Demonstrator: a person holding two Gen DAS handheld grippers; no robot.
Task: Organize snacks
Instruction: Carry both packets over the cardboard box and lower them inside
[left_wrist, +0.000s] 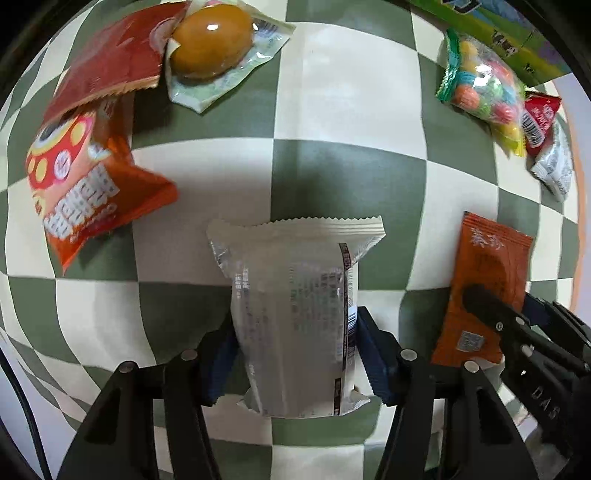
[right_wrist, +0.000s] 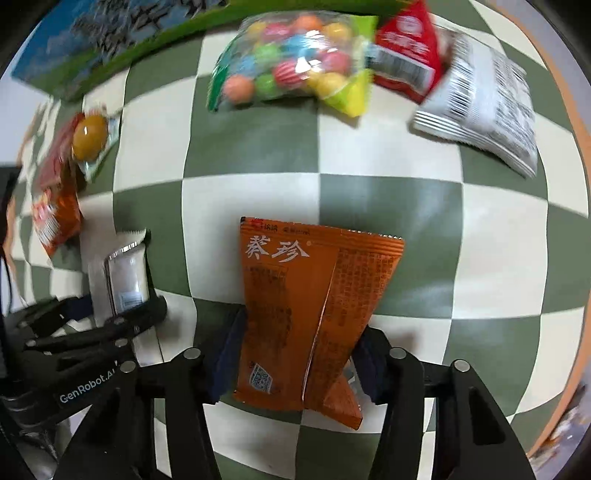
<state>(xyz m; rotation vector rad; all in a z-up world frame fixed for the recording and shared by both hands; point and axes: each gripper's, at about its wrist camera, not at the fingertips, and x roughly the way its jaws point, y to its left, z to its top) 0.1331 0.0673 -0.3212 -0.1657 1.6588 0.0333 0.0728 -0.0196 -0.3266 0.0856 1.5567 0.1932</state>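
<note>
My left gripper (left_wrist: 295, 336) is shut on a white snack packet (left_wrist: 295, 295), held above the checkered cloth (left_wrist: 347, 110). My right gripper (right_wrist: 295, 343) is shut on an orange snack packet (right_wrist: 306, 306). In the left wrist view the orange packet (left_wrist: 484, 273) and the right gripper (left_wrist: 495, 314) show at the right. In the right wrist view the white packet (right_wrist: 123, 273) and the left gripper (right_wrist: 122, 314) show at the left.
At the far left lie an orange chip bag (left_wrist: 85, 188), a red bag (left_wrist: 110, 66) and a packed braised egg (left_wrist: 212, 42). At the far right lie a candy-ball bag (right_wrist: 295, 59), a red packet (right_wrist: 406, 51), a white packet (right_wrist: 484, 103) and a green-blue box (right_wrist: 110, 33).
</note>
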